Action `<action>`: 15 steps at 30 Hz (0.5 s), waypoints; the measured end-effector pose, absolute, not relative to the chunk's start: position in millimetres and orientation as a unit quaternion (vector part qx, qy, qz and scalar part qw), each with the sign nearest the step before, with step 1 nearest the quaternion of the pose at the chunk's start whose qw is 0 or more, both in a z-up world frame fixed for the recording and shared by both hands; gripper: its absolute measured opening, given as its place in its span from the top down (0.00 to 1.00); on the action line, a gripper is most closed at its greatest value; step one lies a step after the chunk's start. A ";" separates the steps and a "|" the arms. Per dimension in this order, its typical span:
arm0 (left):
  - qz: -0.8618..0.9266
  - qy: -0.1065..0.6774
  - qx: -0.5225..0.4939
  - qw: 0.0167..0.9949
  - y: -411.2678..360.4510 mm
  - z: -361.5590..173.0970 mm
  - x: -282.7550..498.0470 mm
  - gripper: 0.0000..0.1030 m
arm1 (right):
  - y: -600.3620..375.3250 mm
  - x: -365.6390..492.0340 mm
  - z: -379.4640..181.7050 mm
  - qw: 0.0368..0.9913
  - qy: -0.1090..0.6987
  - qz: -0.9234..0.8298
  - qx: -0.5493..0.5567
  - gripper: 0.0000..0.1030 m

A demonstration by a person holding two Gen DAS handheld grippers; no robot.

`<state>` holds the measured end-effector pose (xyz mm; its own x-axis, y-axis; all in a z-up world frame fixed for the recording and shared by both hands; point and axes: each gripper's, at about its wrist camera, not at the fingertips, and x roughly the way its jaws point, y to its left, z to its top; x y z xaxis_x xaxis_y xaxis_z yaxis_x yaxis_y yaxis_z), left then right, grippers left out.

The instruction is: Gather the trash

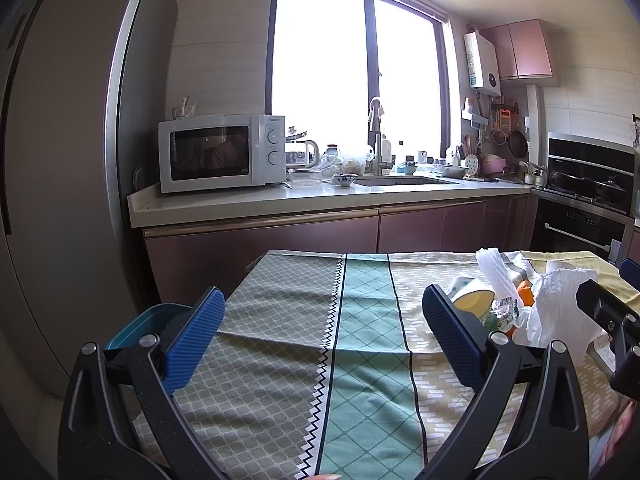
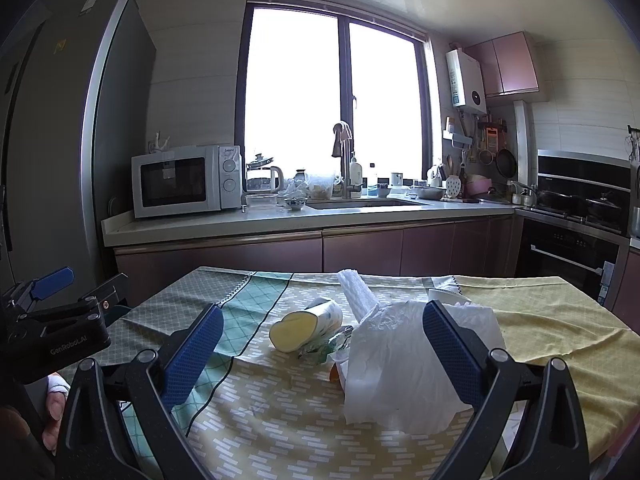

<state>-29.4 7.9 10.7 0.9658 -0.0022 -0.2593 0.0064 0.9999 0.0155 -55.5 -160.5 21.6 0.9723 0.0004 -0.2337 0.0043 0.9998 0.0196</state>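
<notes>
A heap of trash lies on the cloth-covered table (image 1: 280,320). It holds a crumpled white plastic bag (image 2: 392,368), a tipped paper cup (image 2: 308,326) with its yellow inside showing, a white foam net (image 2: 356,292), a small green wrapper (image 2: 328,346) and something orange (image 2: 334,372) half hidden under the bag. My right gripper (image 2: 322,354) is open, its fingers on either side of the heap, just short of the bag. My left gripper (image 1: 324,340) is open over bare cloth, left of the same cup (image 1: 472,296) and bag (image 1: 556,304).
A teal container (image 1: 148,324) sits at the table's left edge, partly behind my left finger. A kitchen counter (image 1: 320,200) with a microwave (image 1: 220,152) and sink runs behind the table. A tall fridge (image 1: 60,160) stands left. A hand (image 2: 54,408) shows at lower left.
</notes>
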 end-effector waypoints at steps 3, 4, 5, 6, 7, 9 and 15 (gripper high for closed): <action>-0.002 0.129 0.009 0.992 8.4 9.6 -30.7 0.05 | -159.7 -55.2 21.7 0.993 0.118 0.000 0.010 0.06; -0.003 0.129 0.009 0.992 8.7 9.7 -30.9 0.05 | -159.4 -55.2 21.8 0.993 0.118 0.000 0.010 0.06; -0.002 0.129 0.009 0.992 8.2 9.3 -30.6 0.05 | -160.0 -55.6 21.7 0.993 0.117 0.000 0.010 0.06; -0.002 0.129 0.009 0.992 8.1 9.2 -30.7 0.05 | -159.5 -55.4 21.8 0.993 0.117 0.000 0.010 0.06; -0.002 0.129 0.009 0.992 8.0 9.3 -30.7 0.05 | -160.3 -54.9 21.5 0.993 0.117 0.000 0.010 0.06; -0.003 0.129 0.010 0.992 8.0 9.3 -30.7 0.05 | -160.5 -55.6 21.1 0.993 0.116 0.000 0.011 0.06; -0.003 0.129 0.009 0.992 8.5 9.3 -31.2 0.05 | -160.5 -56.1 20.6 0.993 0.116 0.000 0.011 0.06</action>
